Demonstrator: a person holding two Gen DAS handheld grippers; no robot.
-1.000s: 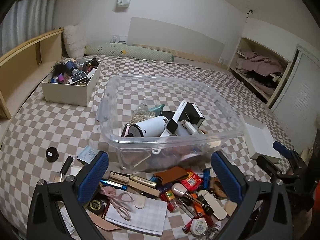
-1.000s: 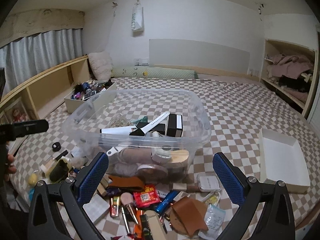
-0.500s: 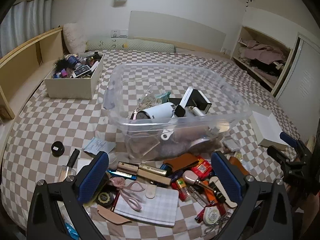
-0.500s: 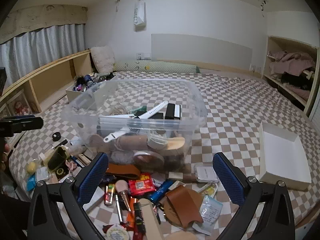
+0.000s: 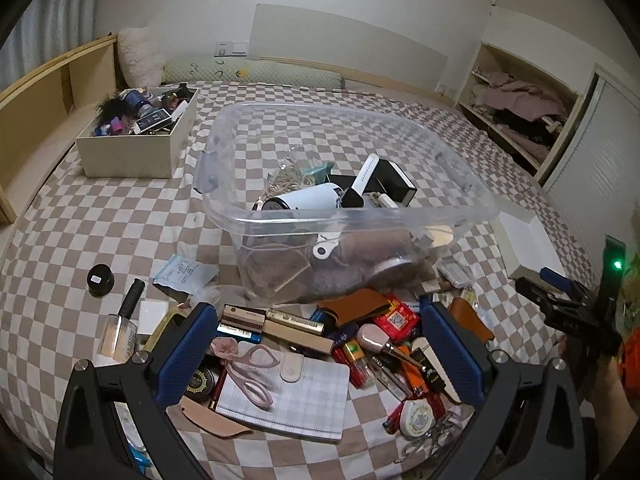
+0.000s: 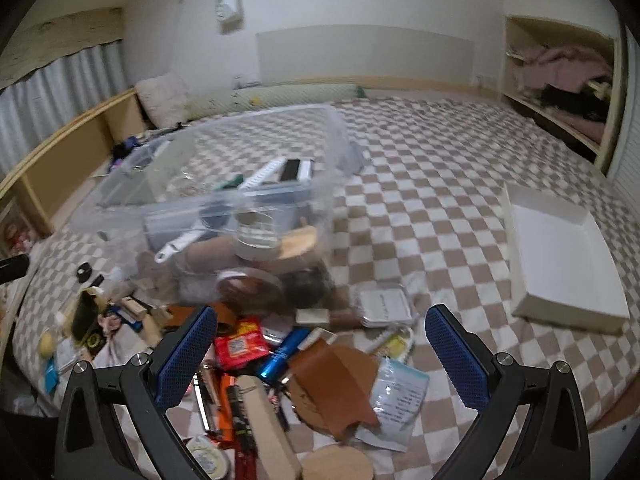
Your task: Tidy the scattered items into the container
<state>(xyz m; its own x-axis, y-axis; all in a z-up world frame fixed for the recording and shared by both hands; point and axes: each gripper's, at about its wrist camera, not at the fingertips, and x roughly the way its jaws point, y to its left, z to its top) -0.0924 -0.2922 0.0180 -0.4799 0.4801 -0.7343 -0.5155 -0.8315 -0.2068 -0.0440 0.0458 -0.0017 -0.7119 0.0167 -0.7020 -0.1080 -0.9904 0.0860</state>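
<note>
The clear container, part-filled, sits mid-bed on the checkered bedspread, scattered items heaped against its near wall. Left tongs and right tongs gape wide, empty. The right wrist view is motion-blurred, so the bin's contents smear; nearest items are cut off by the frame edge.

bin motion-blurred | white tray partly behind bin

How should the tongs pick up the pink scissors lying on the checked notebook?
Grip the pink scissors across the narrow neck where the two loop handles meet the blades, coming straight down from above with the left tongs. They lie flat on the grey checked notebook, so no side gives room underneath, and the loops are probably too wide and springy to pinch.
</note>
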